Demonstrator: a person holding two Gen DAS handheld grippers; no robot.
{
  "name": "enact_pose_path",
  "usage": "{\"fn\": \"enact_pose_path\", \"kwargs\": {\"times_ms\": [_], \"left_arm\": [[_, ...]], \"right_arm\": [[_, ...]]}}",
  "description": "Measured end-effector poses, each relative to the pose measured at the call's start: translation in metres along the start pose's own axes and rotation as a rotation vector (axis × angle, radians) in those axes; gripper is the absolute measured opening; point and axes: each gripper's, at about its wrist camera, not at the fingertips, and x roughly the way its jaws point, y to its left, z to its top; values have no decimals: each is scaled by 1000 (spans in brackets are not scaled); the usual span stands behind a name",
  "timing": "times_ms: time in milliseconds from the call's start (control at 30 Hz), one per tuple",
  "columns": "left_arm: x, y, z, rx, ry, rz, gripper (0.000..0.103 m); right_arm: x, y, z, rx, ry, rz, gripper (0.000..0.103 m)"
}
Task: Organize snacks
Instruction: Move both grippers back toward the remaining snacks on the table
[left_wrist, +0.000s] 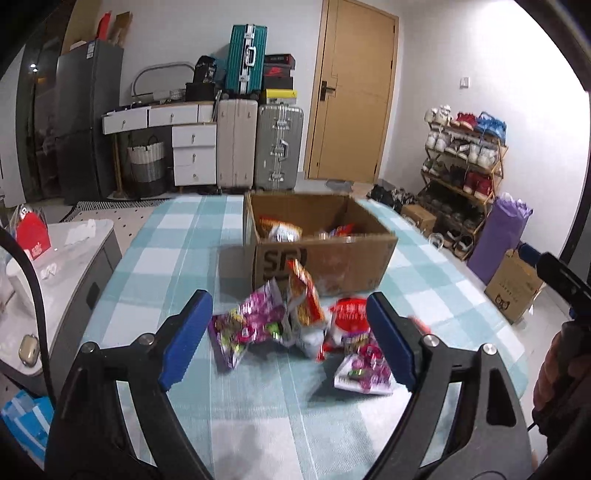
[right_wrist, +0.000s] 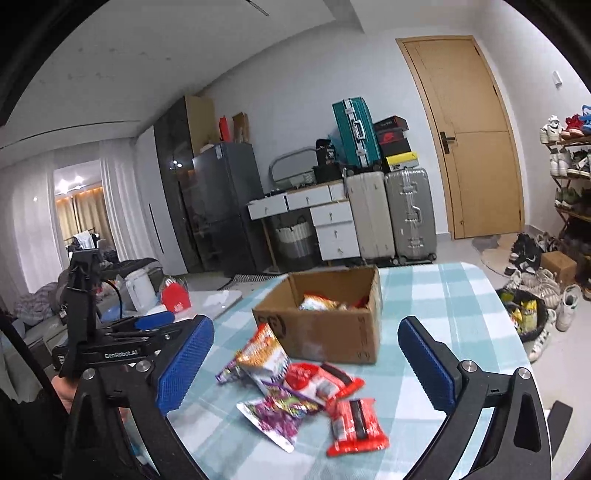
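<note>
While above snack packets (right_wrist: 306, 391), both grippers wide, empty.

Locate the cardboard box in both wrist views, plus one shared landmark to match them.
Left wrist: cardboard box sits centre frame on the checked tablecloth, just beyond the loose snack packets.
Right wrist: cardboard box is centre, slightly lower in frame, again behind the packets.
Shared landmark: the teal suitcase stacked on the pale ones, left of the wooden door.
</note>
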Motion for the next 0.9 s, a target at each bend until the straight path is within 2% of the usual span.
{"fn": "enact_pose_path", "kwargs": {"times_ms": [200, 300, 400, 533, 900], "left_arm": [[17, 0, -27, -32, 65, -3, 86], [18, 2, -31, -56, 57, -11, 88], [18, 1, -32, -58, 48, -2, 103], [18, -7, -33, -37, 39, -10, 102], [57, -35, -47, 21, 161, -61, 102]], "right_arm": [[-5, -6, -32, 24, 15, -1, 102], [-2, -11, -46, 46, 54, -7, 102], [1, -15, -52, 61, 72, -14, 102], [2, -17, -53, 78, 79, -18, 102], [5, -15, -59, 59, 93, 4, 102]]}}
